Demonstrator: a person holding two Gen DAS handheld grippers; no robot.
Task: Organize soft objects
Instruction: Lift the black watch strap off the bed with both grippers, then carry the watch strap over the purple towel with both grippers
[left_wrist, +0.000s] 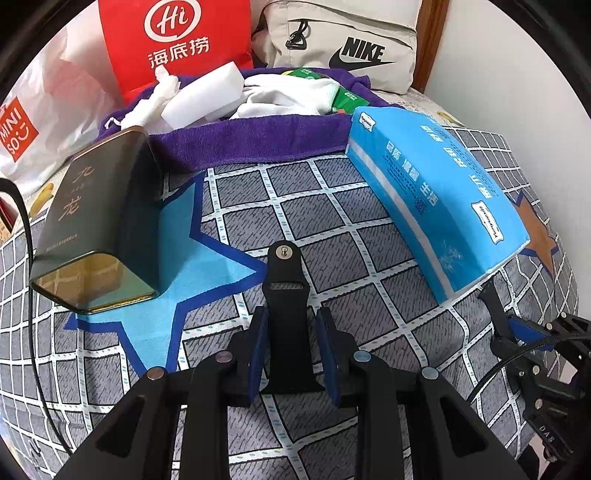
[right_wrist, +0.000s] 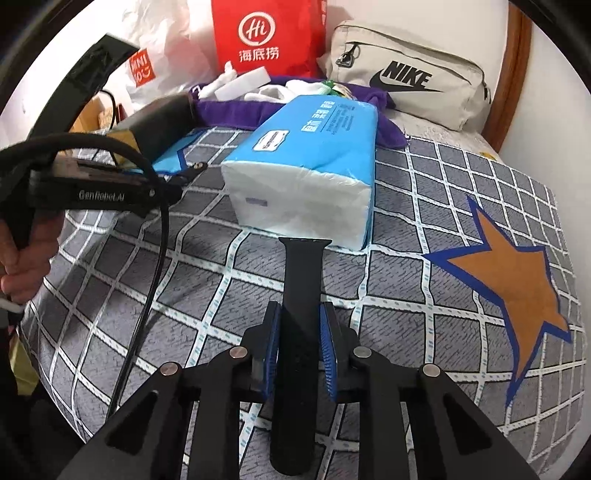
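The bed (left_wrist: 332, 229) fills both views, its grey checked cover printed with a blue star (left_wrist: 192, 266) and an orange star (right_wrist: 517, 288). Along the far edge a red paper bag (left_wrist: 173, 40), a white plastic bag (left_wrist: 48, 110) and a beige Nike pouch (left_wrist: 343, 40) stand against the wall, and a purple towel (left_wrist: 258, 140) lies in front of them carrying a heap of white cloths (left_wrist: 280, 96) and a white foam block (left_wrist: 207, 92).

Next in size, the blue tissue pack (left_wrist: 436, 199) lies on its side on the cover, its near end showing white sheets in the right wrist view. Across from it a dark tin (left_wrist: 96, 229) lies tipped over on the blue star, mouth facing the camera. Open cover runs between the two.

Smallest of all: two black watch strap halves. The left claw (left_wrist: 291, 354) is closed on the strap half with the metal stud (left_wrist: 284, 295), pads squeezing its sides. The right claw (right_wrist: 301, 350) has the plain strap half (right_wrist: 301, 280) between its blue pads, which seem to touch its sides, its far tip just short of the tissue pack's near end. The left claw's handle, gripped by a hand (right_wrist: 26, 254), sits well left of the right claw.
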